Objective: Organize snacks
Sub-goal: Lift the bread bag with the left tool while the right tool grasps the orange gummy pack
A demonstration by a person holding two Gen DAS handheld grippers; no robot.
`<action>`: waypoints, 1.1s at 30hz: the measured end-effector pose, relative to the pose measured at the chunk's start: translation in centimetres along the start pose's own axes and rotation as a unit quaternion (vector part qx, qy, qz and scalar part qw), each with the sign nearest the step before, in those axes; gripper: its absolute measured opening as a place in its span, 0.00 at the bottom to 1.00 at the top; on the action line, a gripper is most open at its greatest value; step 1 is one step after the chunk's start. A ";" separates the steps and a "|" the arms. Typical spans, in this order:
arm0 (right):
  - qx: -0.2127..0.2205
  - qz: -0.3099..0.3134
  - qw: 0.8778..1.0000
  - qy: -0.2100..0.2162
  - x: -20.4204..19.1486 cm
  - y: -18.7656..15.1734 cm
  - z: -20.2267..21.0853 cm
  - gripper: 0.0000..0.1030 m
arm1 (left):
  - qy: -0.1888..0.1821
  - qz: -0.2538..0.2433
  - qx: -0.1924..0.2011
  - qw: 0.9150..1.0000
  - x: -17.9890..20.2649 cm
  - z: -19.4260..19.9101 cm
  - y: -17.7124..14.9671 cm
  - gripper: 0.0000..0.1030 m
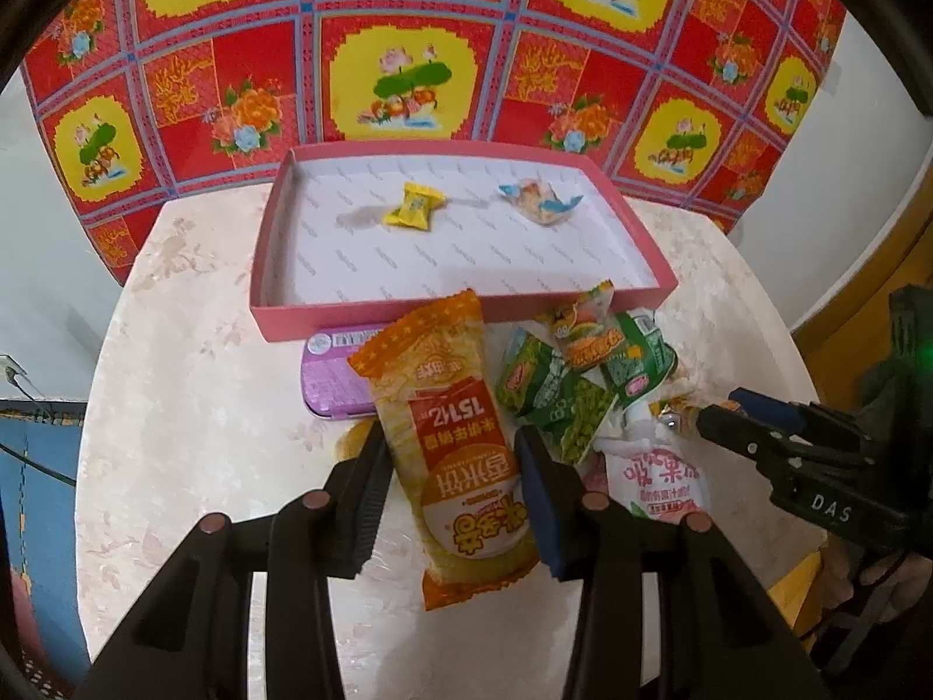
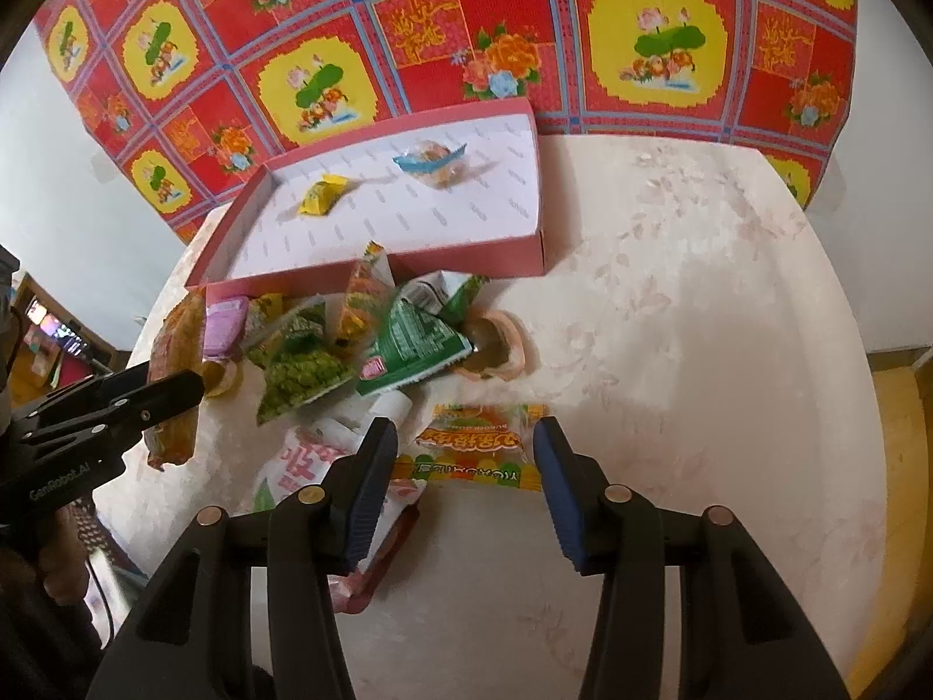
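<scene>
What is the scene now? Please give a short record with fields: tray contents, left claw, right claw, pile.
tray contents: pink tray holds a yellow candy and a blue-edged snack
left claw: left claw straddles the orange rice cracker pack
right claw: right claw open, jelly packet between its fingers
pile: green packets before the tray

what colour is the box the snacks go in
Pink walls with a white lining; the left wrist view shows it best.

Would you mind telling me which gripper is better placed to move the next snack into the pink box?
Left. The left gripper already straddles the orange rice cracker pack, aimed at the pink box; the right gripper only hovers open.
</scene>
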State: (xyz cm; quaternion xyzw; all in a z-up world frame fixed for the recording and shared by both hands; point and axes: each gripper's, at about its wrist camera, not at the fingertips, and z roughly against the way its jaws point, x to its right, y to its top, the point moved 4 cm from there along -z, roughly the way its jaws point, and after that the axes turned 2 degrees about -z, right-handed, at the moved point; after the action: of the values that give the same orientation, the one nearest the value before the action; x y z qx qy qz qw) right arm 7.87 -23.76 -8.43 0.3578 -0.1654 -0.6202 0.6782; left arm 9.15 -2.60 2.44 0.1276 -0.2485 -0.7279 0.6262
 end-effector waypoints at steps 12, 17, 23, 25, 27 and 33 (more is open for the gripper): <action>0.019 0.003 1.000 0.017 -0.5 1.3 1.9 0.48 | 0.006 0.004 0.021 1.000 -0.2 1.3 1.2 0.43; 0.026 0.004 0.999 0.023 -0.8 1.9 2.8 0.48 | 0.003 0.005 0.026 1.000 -0.1 1.5 1.6 0.43; 0.030 0.002 0.999 0.037 -1.2 2.7 3.2 0.48 | 0.000 0.007 0.024 1.000 -0.5 1.3 2.3 0.43; 0.029 0.003 0.999 0.041 -1.4 3.1 3.2 0.48 | 0.000 0.009 0.025 1.000 -0.8 1.3 2.6 0.43; 0.029 0.007 0.999 0.044 -1.6 3.5 3.1 0.48 | 0.000 0.011 0.027 1.000 -0.9 1.3 2.9 0.43; 0.041 0.015 0.998 0.053 -2.2 5.1 3.2 0.48 | 0.008 0.011 0.033 0.999 -1.5 1.4 4.2 0.43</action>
State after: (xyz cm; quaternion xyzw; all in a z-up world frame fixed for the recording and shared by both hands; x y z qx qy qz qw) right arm 9.01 -22.67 -2.26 0.4150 -0.1599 -0.5827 0.6802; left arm 12.29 -1.24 5.58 0.1513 -0.2681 -0.7116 0.6316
